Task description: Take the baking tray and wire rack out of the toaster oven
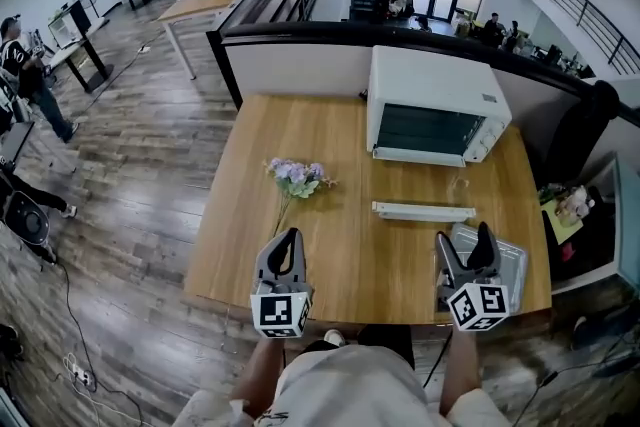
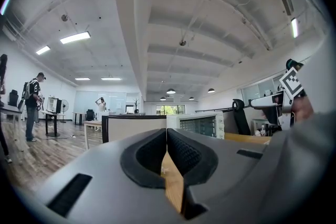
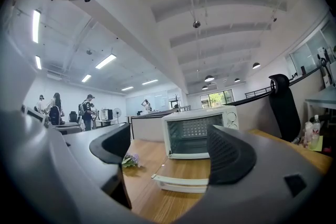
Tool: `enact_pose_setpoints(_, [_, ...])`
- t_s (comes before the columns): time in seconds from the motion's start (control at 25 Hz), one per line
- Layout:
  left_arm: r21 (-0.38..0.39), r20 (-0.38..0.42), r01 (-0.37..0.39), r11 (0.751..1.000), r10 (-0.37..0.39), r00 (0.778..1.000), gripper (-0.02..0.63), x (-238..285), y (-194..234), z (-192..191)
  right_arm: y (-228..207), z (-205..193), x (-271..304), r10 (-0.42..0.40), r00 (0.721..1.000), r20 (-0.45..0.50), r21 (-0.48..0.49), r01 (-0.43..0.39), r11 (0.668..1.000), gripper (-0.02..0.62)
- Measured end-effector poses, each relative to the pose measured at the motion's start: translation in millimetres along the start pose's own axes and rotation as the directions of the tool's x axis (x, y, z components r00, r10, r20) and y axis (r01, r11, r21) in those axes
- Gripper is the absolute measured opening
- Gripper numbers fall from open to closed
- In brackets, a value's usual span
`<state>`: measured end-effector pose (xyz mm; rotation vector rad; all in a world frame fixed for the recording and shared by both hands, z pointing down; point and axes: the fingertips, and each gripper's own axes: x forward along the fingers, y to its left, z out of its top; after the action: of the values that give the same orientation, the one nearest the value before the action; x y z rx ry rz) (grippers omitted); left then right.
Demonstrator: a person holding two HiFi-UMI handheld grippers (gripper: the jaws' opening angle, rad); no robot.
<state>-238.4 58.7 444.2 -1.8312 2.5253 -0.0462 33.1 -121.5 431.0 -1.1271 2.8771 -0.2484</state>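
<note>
A white toaster oven (image 1: 435,105) stands at the back of the wooden table (image 1: 330,245). Its glass door hangs open and flat, with the white handle (image 1: 423,211) towards me. The right gripper view shows the oven (image 3: 197,131) and the handle (image 3: 181,183) straight ahead. A grey metal tray (image 1: 512,260) lies on the table at the front right. My right gripper (image 1: 470,245) hovers open over the tray's left part, with nothing between its jaws (image 3: 170,147). My left gripper (image 1: 288,250) is shut and empty near the table's front edge (image 2: 167,136). I cannot make out a wire rack.
A bunch of purple flowers (image 1: 297,175) lies left of the oven door. A low partition wall (image 1: 300,65) runs behind the table. A dark office chair (image 1: 580,130) stands at the right. People stand far off at desks (image 1: 25,65).
</note>
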Motion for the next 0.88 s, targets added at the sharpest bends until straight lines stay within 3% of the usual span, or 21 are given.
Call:
enact_pose_setpoints(0.16, [-0.001, -0.017, 0.009, 1.000, -0.009, 1.000, 0.018, -2.9, -3.2, -7.2, 2.3, -4.9, -3.0, -0.004, 1.000, -0.009, 0.004, 0.004, 1.000, 0.438])
enact_pose_setpoints(0.24, [-0.002, -0.023, 0.010, 1.000, -0.010, 1.000, 0.018, -4.1, -3.8, -9.6, 2.7, -5.2, -3.7, -0.005, 1.000, -0.009, 0.005, 0.005, 1.000, 0.328])
enact_pose_setpoints(0.4, [-0.001, -0.025, 0.005, 1.000, -0.006, 1.000, 0.018, -6.9, -3.7, -8.9, -0.3, -6.0, -5.2, -0.033, 0.999, -0.008, -0.008, 0.033, 0.999, 0.234])
enact_pose_setpoints(0.52, [-0.001, -0.022, 0.001, 1.000, -0.001, 1.000, 0.018, -9.1, -3.2, -8.1, -0.3, -7.4, -6.4, -0.041, 0.999, -0.002, -0.004, 0.041, 0.999, 0.056])
enact_pose_setpoints(0.56, [-0.002, -0.022, -0.001, 1.000, 0.001, 1.000, 0.018, -10.0, -3.5, -8.0, -0.4, -8.2, -6.3, -0.045, 0.999, -0.005, -0.009, 0.045, 0.999, 0.030])
enact_pose_setpoints(0.88, [0.000, -0.027, -0.007, 1.000, 0.007, 1.000, 0.018, -11.5, -7.0, -11.7, -0.7, -8.5, -2.4, -0.038, 0.999, -0.006, -0.018, 0.038, 0.999, 0.023])
